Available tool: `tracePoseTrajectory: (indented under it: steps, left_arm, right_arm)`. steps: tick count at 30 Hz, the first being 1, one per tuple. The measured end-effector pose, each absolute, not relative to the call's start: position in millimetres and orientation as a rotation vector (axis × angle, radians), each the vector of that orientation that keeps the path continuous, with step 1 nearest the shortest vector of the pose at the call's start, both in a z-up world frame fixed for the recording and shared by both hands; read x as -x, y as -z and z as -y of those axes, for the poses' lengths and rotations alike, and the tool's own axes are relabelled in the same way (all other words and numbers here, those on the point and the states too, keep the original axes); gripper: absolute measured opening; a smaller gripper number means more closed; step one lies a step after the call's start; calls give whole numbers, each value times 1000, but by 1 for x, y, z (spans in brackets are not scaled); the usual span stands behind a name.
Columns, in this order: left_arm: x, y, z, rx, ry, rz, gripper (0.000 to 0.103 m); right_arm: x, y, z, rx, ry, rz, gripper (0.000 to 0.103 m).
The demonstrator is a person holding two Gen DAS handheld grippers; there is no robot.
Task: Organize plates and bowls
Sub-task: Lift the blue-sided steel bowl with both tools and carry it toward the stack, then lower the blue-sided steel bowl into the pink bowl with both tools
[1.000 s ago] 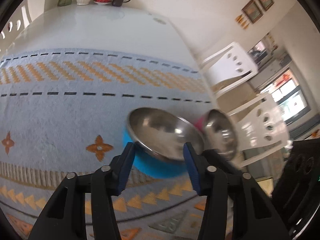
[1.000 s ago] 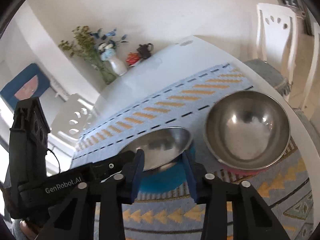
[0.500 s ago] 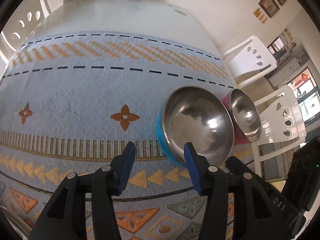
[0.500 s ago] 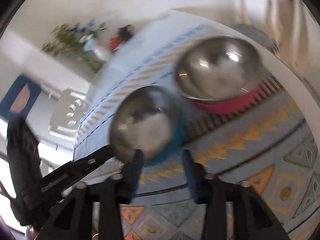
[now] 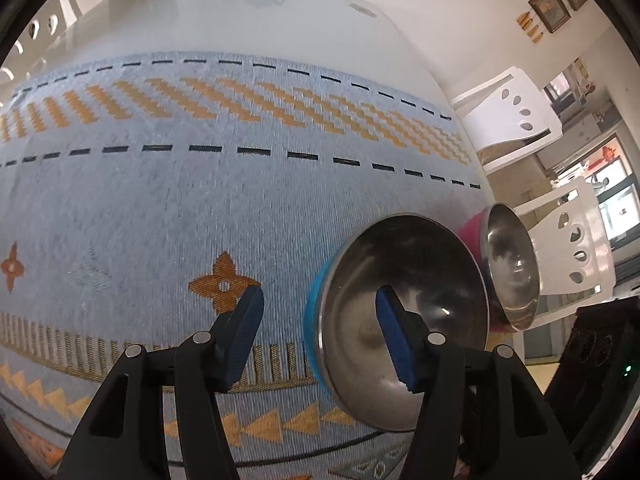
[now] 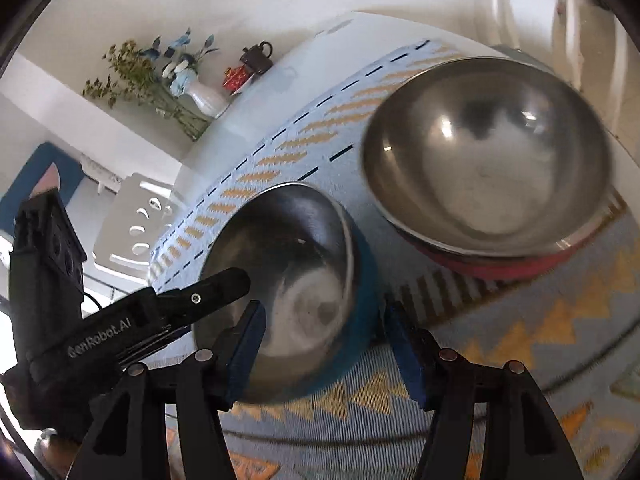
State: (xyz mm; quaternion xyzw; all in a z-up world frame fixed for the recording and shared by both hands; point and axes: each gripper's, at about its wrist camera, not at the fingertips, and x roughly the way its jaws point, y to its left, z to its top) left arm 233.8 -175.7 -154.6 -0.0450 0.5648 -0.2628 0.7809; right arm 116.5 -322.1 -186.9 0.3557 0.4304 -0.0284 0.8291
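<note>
Both grippers are hanging open as the left gripper (image 5: 318,322) is straddling the blue bowl's (image 5: 404,316) near rim, the right gripper (image 6: 322,344) flanking it, red bowl (image 6: 486,168) just beyond.

left gripper (image 5: 318,312): black plastic arms, silver screws, blue pads
right gripper (image 6: 322,344): same black build, blue pads, silver screws
marking: white "GenRobot.AI" lettering on left gripper's side

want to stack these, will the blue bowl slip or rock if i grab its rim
Probably slippery: the blue bowl has a shiny steel lining. Its rounded underside may rock when nudged. Looks rigid and likely light, a thin metal shell.
</note>
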Motion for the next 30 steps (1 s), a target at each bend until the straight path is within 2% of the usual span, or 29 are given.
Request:
tracePoseTrajectory:
  steps: [1, 2, 4, 5, 7, 13, 19, 30]
  left_arm:
    - [-233, 155, 176, 105, 581, -1224, 44]
    - [-231, 154, 176, 114, 603, -1225, 40]
    - [-222, 148, 177, 61, 599, -1191, 36]
    - [-216, 142, 177, 31, 605, -1166, 35]
    - [-209, 135, 174, 20, 611, -1149, 34]
    - [-170, 92, 155, 9, 609, -1055, 35]
    - [-121, 60, 131, -47, 588, -1009, 35]
    - [-50, 62, 70, -50, 531, -1086, 35]
  right_arm:
    - [-118, 189, 320, -751, 49, -915, 61]
    - [-119, 189, 319, -746, 45, -912, 60]
    - [-121, 185, 316, -729, 25, -902, 50]
    - [-121, 180, 315, -706, 21, -899, 49]
    - [-118, 168, 314, -667, 10, -878, 45]
    - [-100, 126, 304, -601, -21, -823, 45]
    - [-65, 106, 283, -613, -71, -854, 45]
    - [6, 102, 226, -640, -152, -964, 45]
